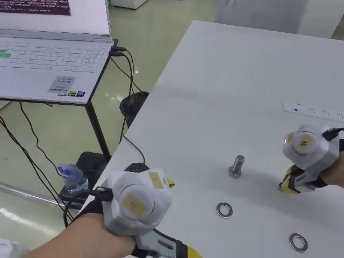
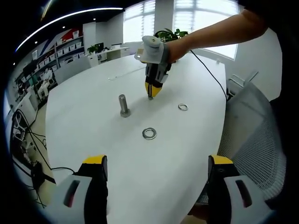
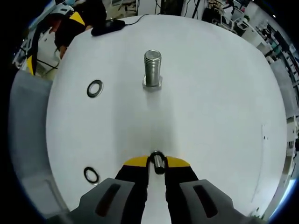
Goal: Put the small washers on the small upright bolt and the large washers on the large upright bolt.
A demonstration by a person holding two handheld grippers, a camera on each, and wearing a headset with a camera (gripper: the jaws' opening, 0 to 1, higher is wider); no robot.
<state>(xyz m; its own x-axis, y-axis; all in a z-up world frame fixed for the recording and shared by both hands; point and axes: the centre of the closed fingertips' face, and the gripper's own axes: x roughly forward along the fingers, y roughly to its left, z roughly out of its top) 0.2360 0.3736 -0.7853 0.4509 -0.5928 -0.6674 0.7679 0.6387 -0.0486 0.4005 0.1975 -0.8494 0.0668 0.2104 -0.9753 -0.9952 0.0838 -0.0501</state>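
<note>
Washers (image 1: pixel 224 209) are lying flat, shiny, near the threaded large bolt (image 1: pixel 236 165); right gripper (image 3: pixel 157 168) is pinching the small bolt (image 3: pixel 157 160), left gripper (image 2: pixel 157 163) gaping.

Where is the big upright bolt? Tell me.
In the head view the large bolt stands on the table, just left of the right gripper, with a washer lying nearer the person.

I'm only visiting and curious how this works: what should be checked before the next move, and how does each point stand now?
1. Large bolt upright: ok.
2. Middle washer and near washer lying flat on the table: ok.
3. Left gripper open, empty: ok.
4. Right gripper free: not ok, shut on a small metal piece.
5. What that piece is: cannot tell.
6. Washer sizes: cannot tell.
</note>
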